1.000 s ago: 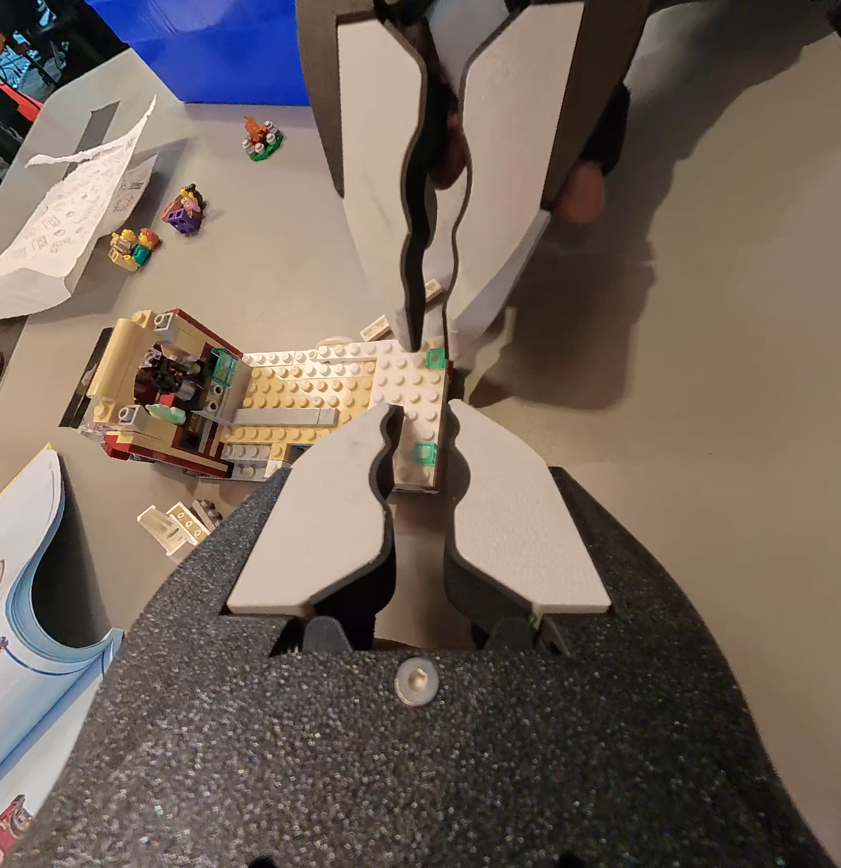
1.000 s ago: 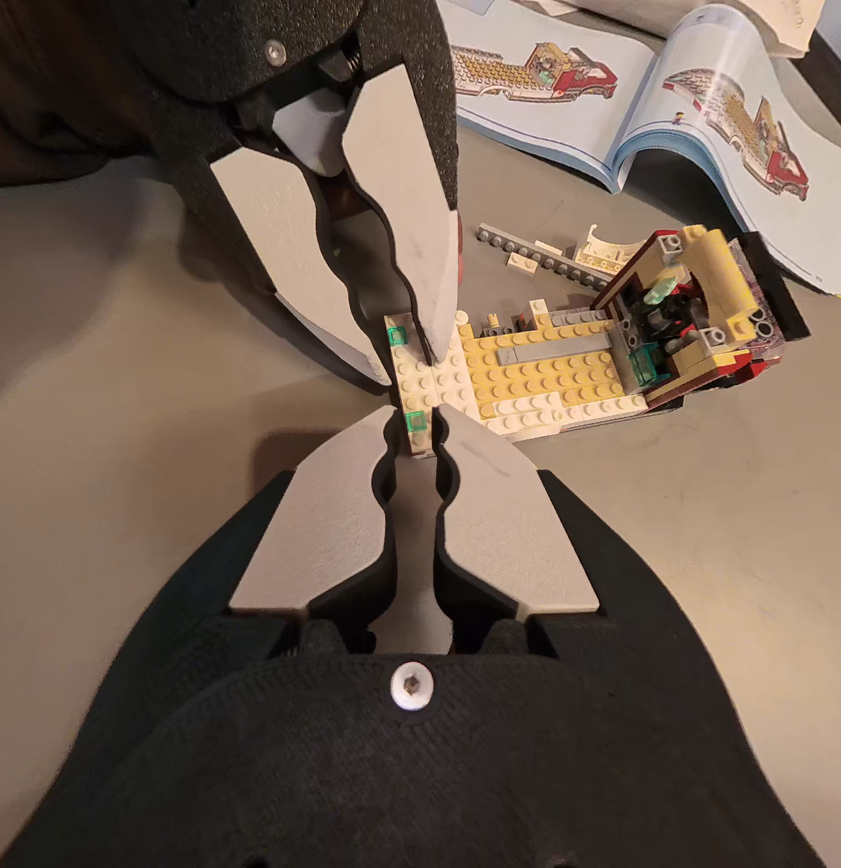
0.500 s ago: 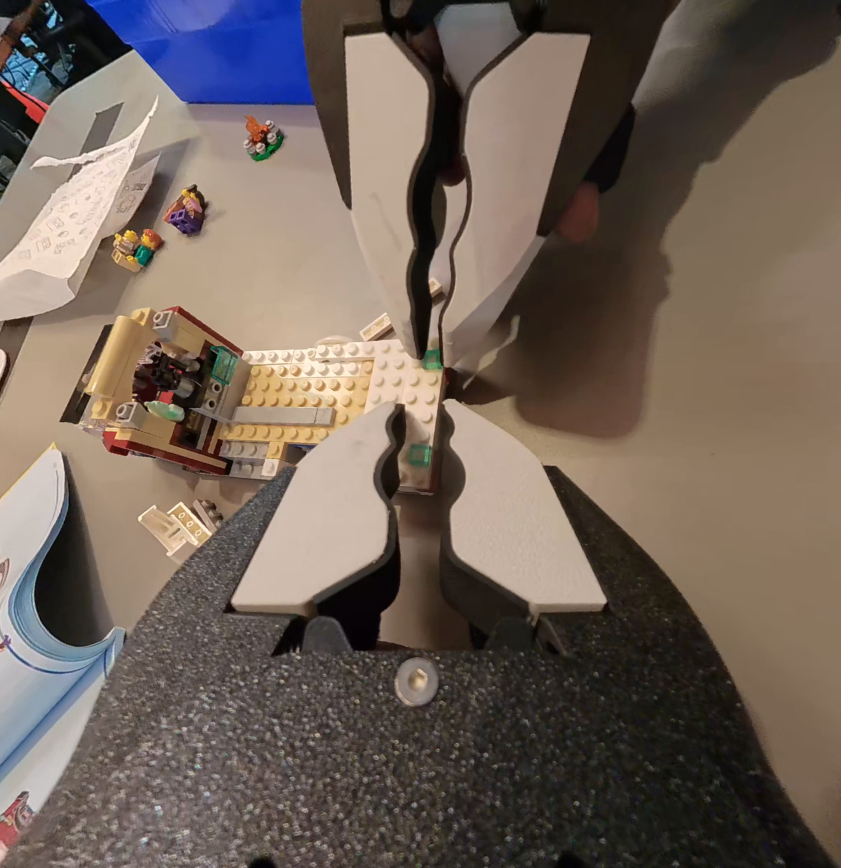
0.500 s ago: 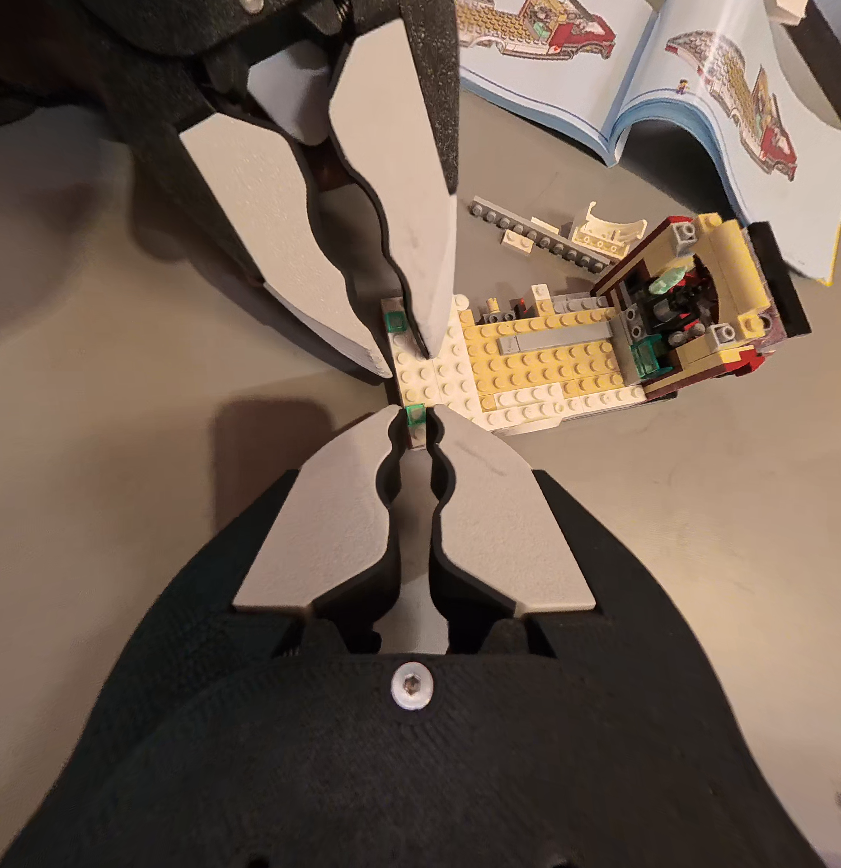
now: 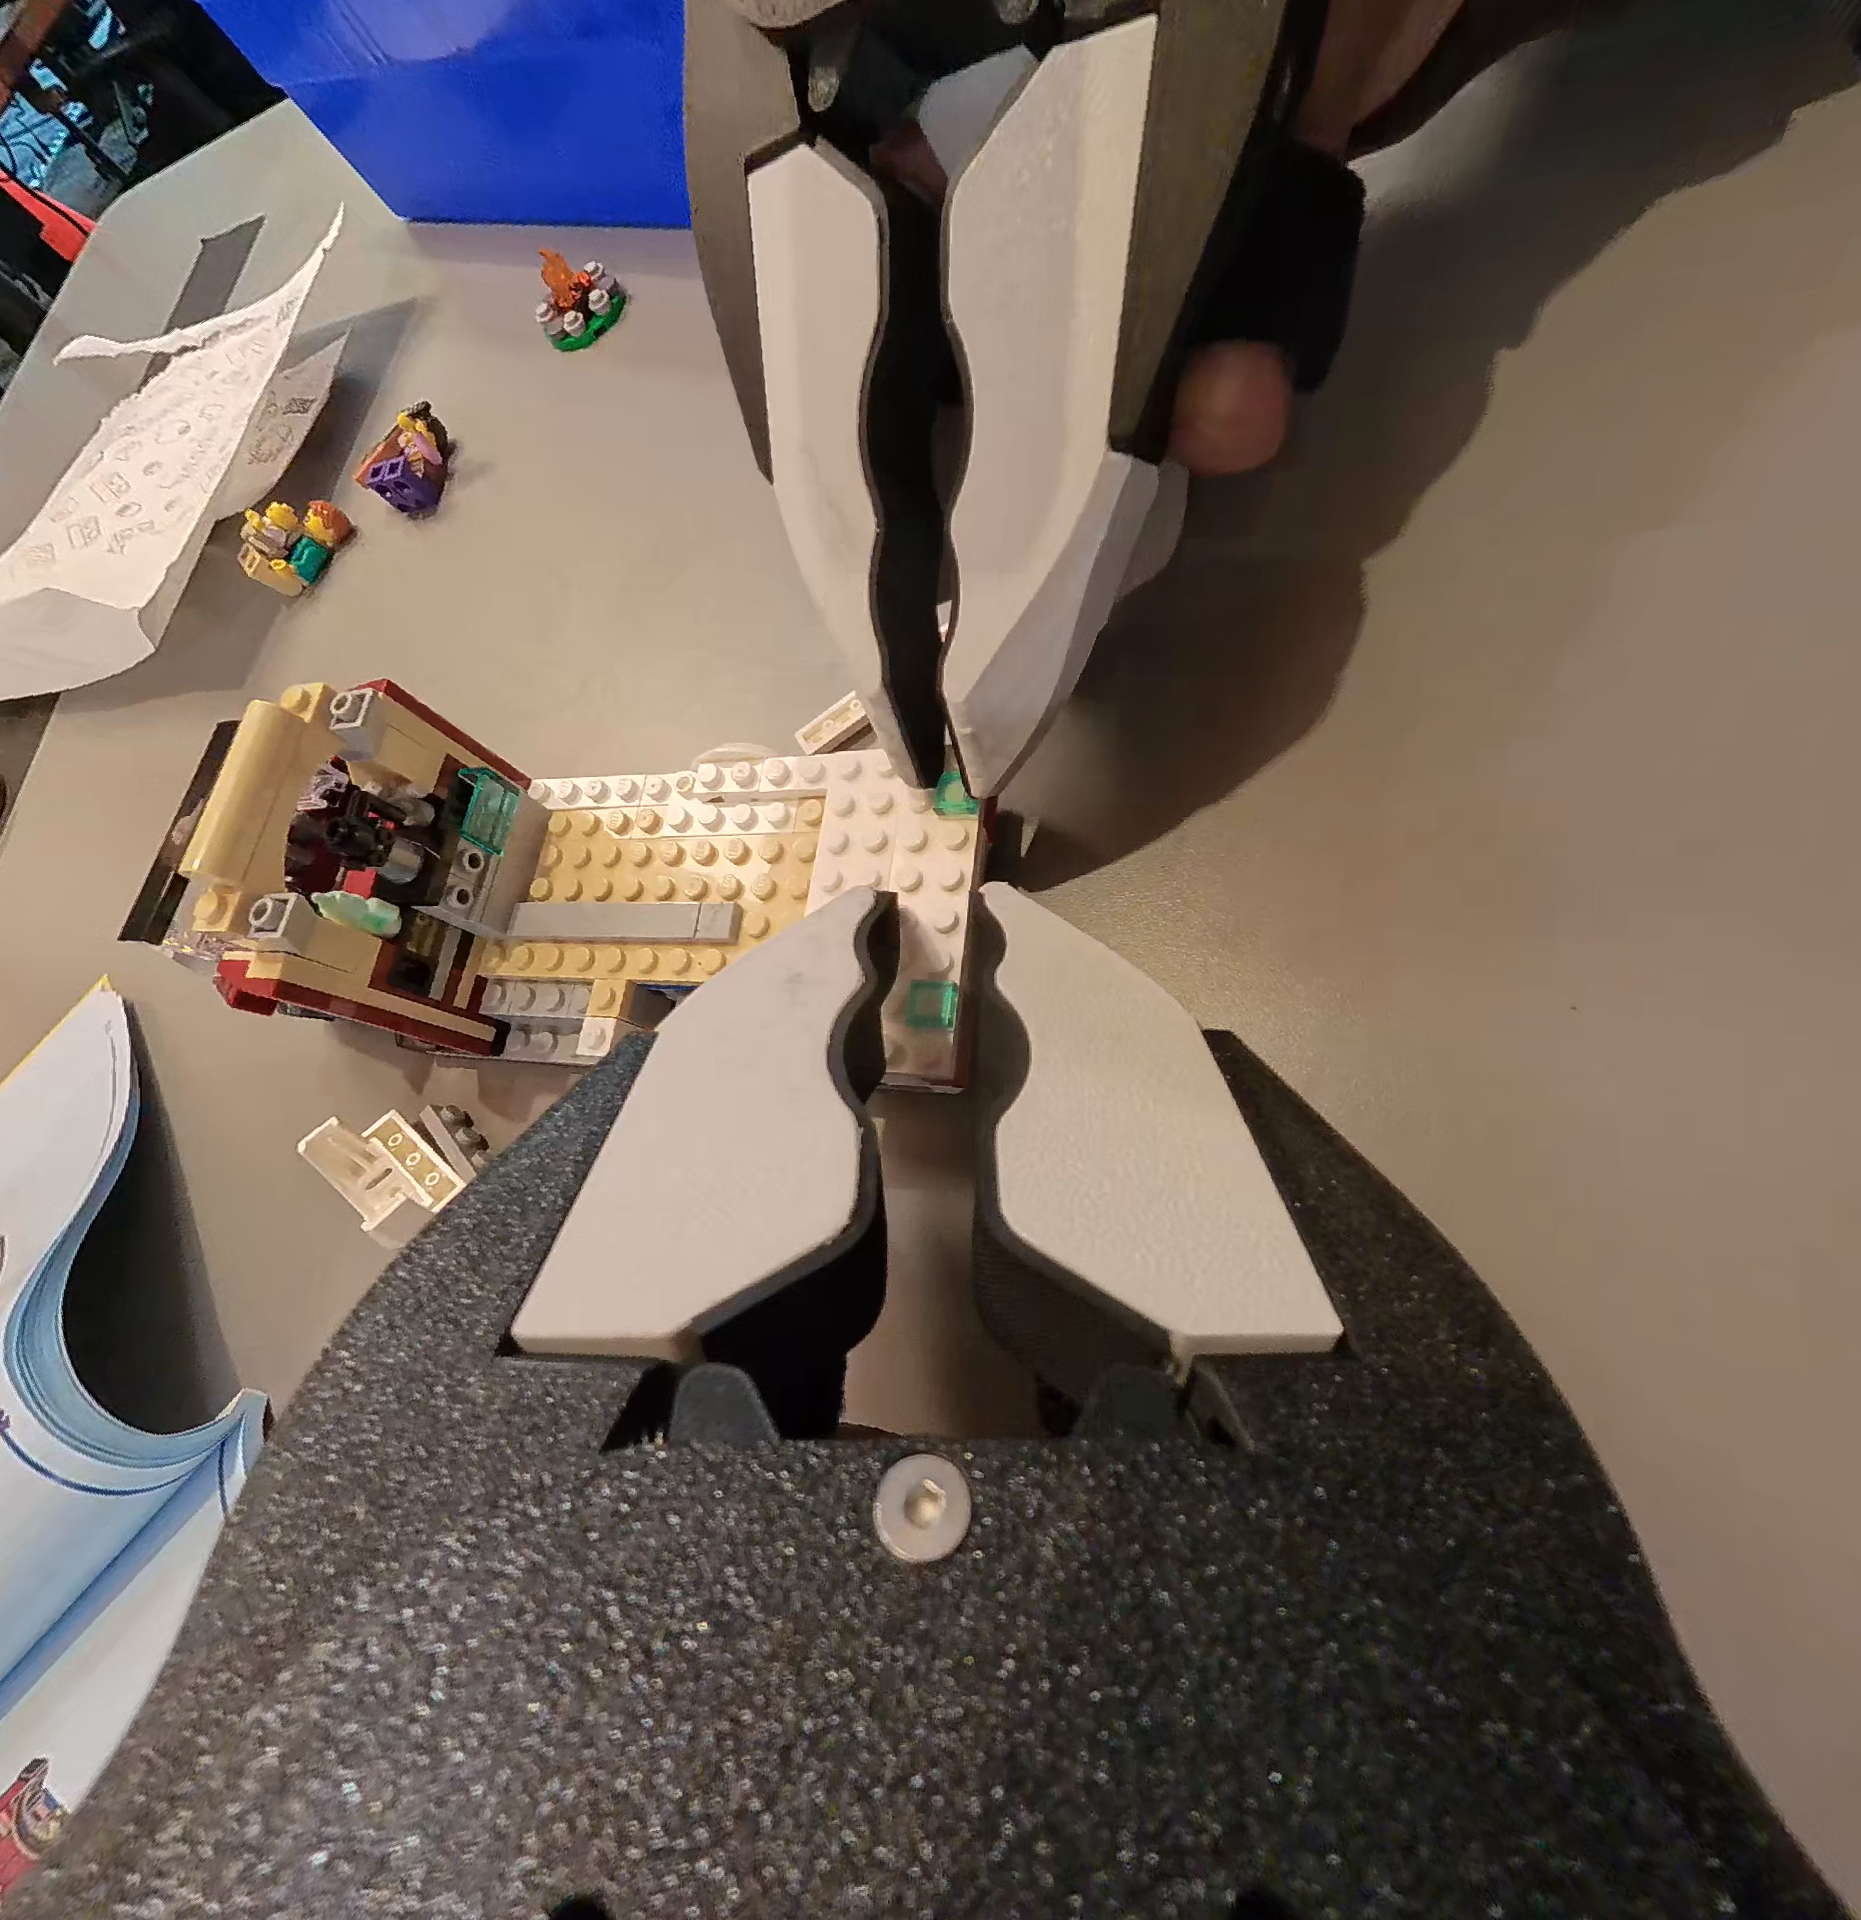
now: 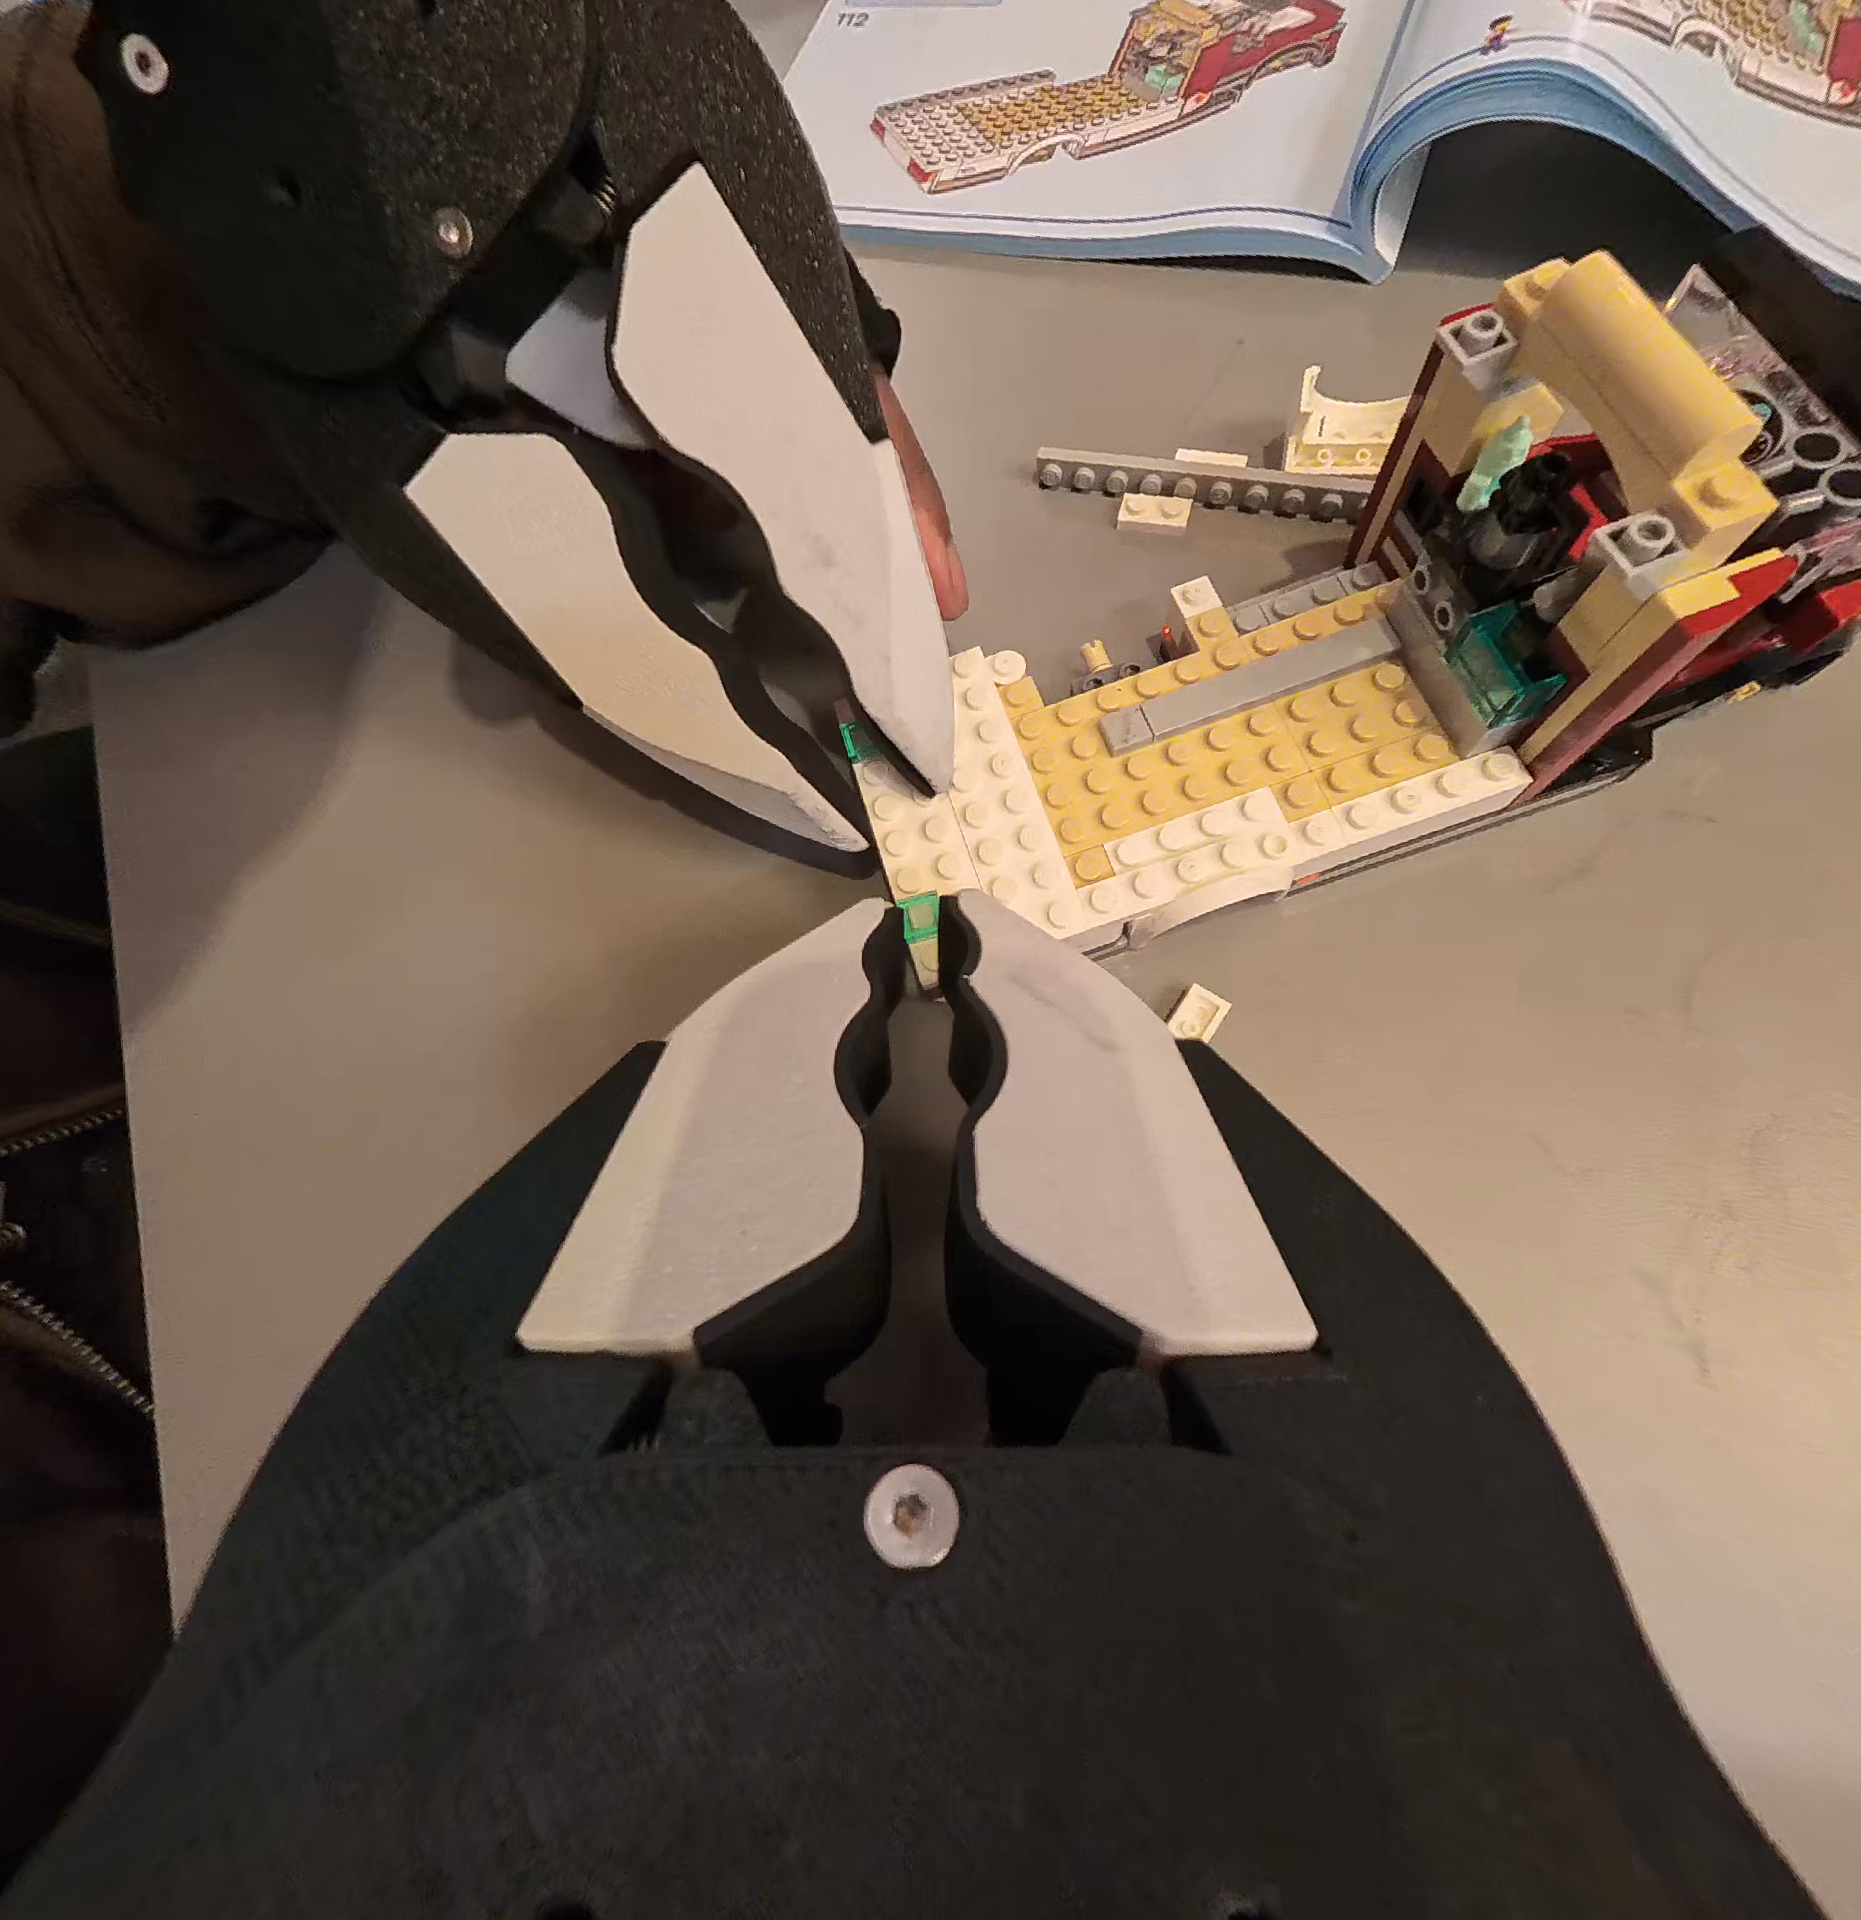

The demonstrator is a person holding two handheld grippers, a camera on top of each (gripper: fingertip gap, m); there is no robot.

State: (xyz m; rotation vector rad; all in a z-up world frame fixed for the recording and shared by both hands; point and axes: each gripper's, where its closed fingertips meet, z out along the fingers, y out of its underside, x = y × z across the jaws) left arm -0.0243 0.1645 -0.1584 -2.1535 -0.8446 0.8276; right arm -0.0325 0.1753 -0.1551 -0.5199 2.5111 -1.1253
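Observation:
A tan and white brick model (image 5: 697, 862) with a dark red cab lies on the grey table (image 5: 1425, 1039). Its white end carries a green tile at each corner. My left gripper (image 5: 934, 900) is shut across the near corner of that end. One finger (image 5: 780, 1018) lies over the white plate, the other (image 5: 1092, 1039) is against the end edge, and the near green tile (image 5: 931, 1006) sits between them untouched. My right gripper (image 6: 921, 909) is shut on the other green tile (image 6: 918, 920). It also shows in the left wrist view (image 5: 949, 781), tips down on that tile (image 5: 952, 795).
An open instruction booklet (image 6: 1113, 156) lies beyond the model (image 6: 1217, 758). A paper sheet (image 5: 147, 499), three small builds (image 5: 406, 468) and a blue box (image 5: 469, 104) are at the far left. Loose pieces (image 5: 396, 1164), a grey strip (image 6: 1196, 488) and a small white plate (image 6: 1198, 1013) lie nearby. The right tips stand about 5 cm off the small white plate (image 6: 1198, 1013). My left wrist view (image 5: 816, 732) looks at it from another angle.
My right gripper's fingers have closed in on the green tile at the model's corner. My left gripper narrowed on the model's end, then held still. The model stayed on the table.

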